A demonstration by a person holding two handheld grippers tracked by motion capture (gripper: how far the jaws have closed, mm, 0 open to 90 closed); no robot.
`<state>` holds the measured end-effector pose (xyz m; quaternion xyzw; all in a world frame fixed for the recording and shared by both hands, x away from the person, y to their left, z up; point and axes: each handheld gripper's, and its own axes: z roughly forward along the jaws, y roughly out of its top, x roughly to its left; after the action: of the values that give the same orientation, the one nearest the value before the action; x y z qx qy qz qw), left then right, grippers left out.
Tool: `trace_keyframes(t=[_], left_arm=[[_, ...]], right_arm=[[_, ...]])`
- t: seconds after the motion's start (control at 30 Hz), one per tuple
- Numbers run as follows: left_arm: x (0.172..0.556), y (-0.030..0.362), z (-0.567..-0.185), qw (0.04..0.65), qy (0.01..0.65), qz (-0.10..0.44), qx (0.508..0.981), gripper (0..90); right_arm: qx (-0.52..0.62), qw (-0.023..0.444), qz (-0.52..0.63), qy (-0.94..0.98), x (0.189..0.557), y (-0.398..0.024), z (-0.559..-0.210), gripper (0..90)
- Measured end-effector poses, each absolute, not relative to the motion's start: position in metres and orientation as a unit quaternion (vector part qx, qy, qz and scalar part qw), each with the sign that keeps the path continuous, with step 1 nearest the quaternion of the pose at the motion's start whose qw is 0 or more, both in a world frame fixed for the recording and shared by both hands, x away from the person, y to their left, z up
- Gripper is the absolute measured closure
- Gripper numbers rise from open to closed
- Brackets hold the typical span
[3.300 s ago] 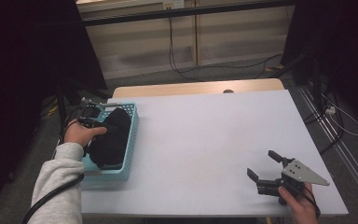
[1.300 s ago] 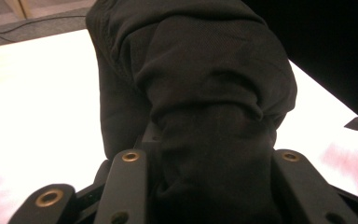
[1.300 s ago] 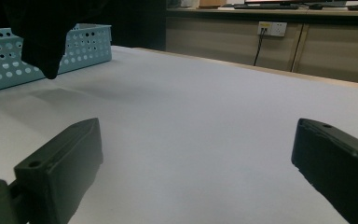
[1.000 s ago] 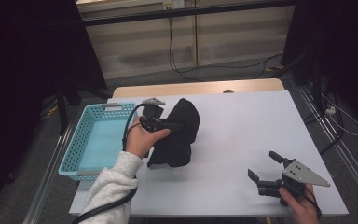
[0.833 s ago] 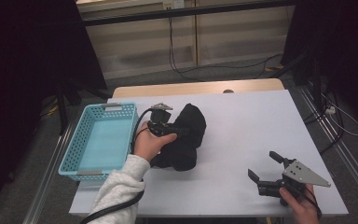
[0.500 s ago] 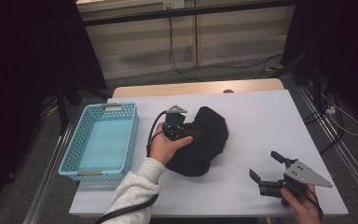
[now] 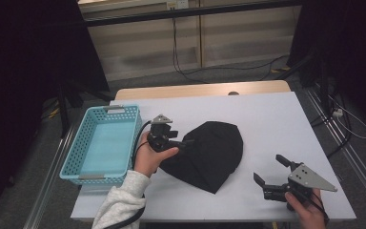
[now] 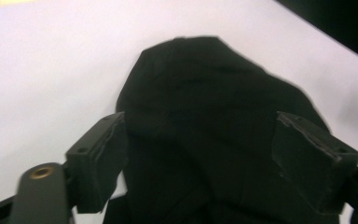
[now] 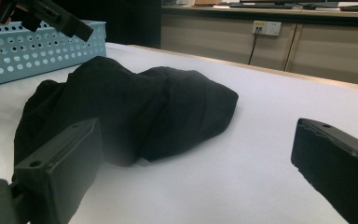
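A black garment (image 7: 205, 155) lies bunched in a loose mound near the middle of the white counter (image 7: 276, 124), just right of the light-blue perforated basket (image 7: 102, 143), which stands hollow at the counter's left edge. The left hand-held gripper (image 7: 183, 142) rests at the garment's left side; its jaws have just been opening and now stand wide, the cloth lying between them but, as the left gripper view shows, not pinched by either pad (image 8: 105, 158). This suggests a release: the garment seems to have been set down where both tools can reach it. The right hand-held gripper (image 7: 272, 172) hovers at the near right corner, well apart from the cloth, jaws spread and holding nothing, pointed toward the mound as if waiting its turn. In the right gripper view the garment (image 9: 130, 112) sags flat against the counter, its folds too dark to tell its type. No brand, label or legible writing is visible on any item.
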<state>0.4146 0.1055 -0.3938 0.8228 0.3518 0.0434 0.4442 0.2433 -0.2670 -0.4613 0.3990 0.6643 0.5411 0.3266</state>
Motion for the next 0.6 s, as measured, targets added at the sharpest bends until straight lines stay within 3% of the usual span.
trace_keyframes(t=[0.6], left_arm=[[0.402,0.126,-0.409,0.419,0.346,0.070,0.837,10.5]], right_arm=[[0.419,0.315,0.520,0.674,0.255,-0.257,-0.462,1.0]])
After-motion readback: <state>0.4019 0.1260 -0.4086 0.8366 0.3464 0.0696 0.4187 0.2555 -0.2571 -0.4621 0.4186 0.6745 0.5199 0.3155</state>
